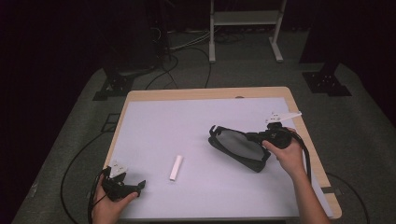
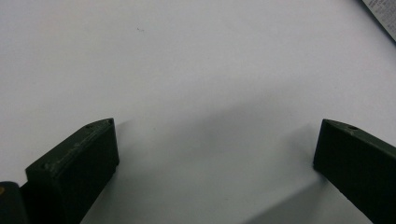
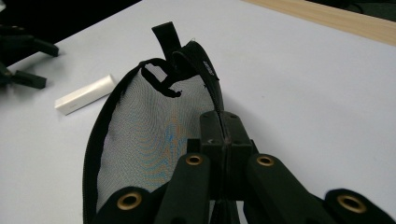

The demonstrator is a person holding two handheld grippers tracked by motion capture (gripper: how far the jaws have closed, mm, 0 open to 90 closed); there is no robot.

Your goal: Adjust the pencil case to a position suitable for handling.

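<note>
A black mesh zip pouch (image 1: 238, 147) lies right of the table's middle, with its near end lifted. My right gripper (image 1: 261, 138) is shut on the pouch's zippered edge (image 3: 221, 116), and the mesh side (image 3: 149, 130) faces the camera in the right gripper view. A small white oblong block (image 1: 176, 167) lies flat on the mat, left of the pouch (image 3: 85, 94). Near the front left corner my left gripper (image 1: 139, 185) is held low over the mat, open, with nothing between its black fingers (image 2: 79, 163).
A white mat (image 1: 187, 121) covers most of the wooden table (image 1: 205, 93). Cables and stand feet (image 1: 121, 84) lie on the dark floor beyond the far edge. A white frame (image 1: 245, 28) stands behind the table.
</note>
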